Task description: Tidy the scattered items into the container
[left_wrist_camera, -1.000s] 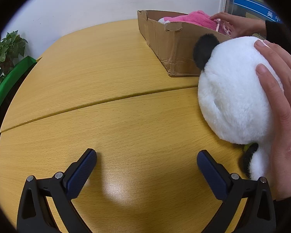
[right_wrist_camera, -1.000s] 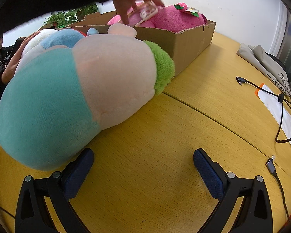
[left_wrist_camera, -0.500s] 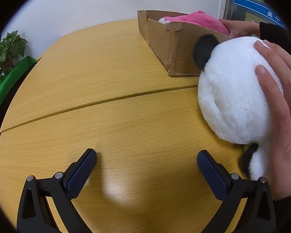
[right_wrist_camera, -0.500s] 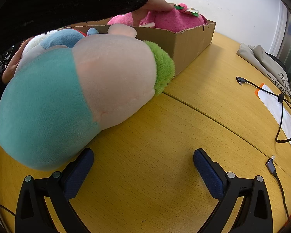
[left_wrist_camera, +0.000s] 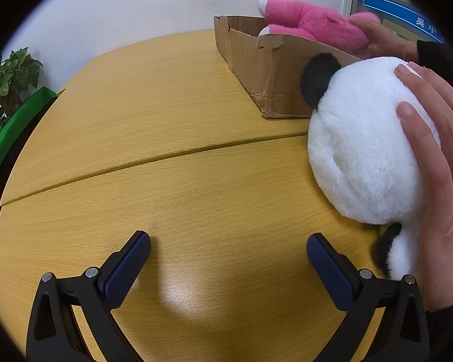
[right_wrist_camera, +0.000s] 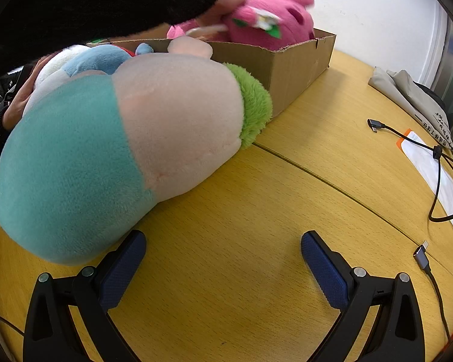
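Plush toys crowd both views on a yellow wooden tabletop [left_wrist_camera: 172, 120]. In the left wrist view, the left hand-held gripper [left_wrist_camera: 228, 249] sits at the bottom of the frame with its blue-padded jaws spread wide and nothing between them. At the right edge a bare hand [left_wrist_camera: 435, 163] rests on a white panda toy [left_wrist_camera: 362, 150] lying on the tabletop, just in front of a cardboard box [left_wrist_camera: 265, 69] at upper right; another hand holds a pink plush toy [left_wrist_camera: 314, 27] above the box. In the right wrist view, the right hand-held gripper [right_wrist_camera: 223, 249] is likewise wide open and empty at the bottom of the frame. A large teal and pale pink plush toy [right_wrist_camera: 120, 150] with a green fuzzy collar fills the left half, lying against the box's wall, close to the gripper's left jaw. A black sleeve [right_wrist_camera: 105, 3] reaches across the top. Cables [right_wrist_camera: 438, 163] trail at the right.
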{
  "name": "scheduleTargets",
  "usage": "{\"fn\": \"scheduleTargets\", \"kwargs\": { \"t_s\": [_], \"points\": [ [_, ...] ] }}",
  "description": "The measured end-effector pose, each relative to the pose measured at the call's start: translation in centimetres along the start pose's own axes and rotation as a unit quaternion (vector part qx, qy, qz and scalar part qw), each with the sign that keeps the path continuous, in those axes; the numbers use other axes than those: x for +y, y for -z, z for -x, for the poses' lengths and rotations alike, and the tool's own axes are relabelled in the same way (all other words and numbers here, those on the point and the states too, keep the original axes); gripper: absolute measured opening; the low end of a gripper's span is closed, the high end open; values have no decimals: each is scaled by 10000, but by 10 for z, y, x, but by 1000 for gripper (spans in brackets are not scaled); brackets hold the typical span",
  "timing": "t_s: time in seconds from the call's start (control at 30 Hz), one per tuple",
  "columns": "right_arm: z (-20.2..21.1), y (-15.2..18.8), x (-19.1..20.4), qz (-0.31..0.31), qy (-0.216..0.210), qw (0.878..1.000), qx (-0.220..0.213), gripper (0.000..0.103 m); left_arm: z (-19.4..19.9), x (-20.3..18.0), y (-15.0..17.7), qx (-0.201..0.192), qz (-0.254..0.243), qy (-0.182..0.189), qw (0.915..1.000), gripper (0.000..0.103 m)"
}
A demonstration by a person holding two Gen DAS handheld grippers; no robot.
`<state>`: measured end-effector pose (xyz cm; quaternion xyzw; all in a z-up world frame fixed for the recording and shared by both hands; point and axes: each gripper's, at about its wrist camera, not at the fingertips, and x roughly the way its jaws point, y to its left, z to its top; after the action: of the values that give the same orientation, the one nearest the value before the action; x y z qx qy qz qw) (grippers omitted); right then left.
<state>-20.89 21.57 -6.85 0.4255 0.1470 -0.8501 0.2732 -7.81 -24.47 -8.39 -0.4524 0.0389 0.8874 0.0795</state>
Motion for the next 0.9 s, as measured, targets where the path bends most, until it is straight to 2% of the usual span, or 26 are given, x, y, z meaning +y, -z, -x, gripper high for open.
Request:
{"fn": "scheduleTargets", "kwargs": {
  "t_s": [0.9],
  "points": [
    [0, 0, 0, 13, -8, 10000, -1, 103, 2, -3, 1, 0, -1, 1, 10000, 103]
  ]
}}
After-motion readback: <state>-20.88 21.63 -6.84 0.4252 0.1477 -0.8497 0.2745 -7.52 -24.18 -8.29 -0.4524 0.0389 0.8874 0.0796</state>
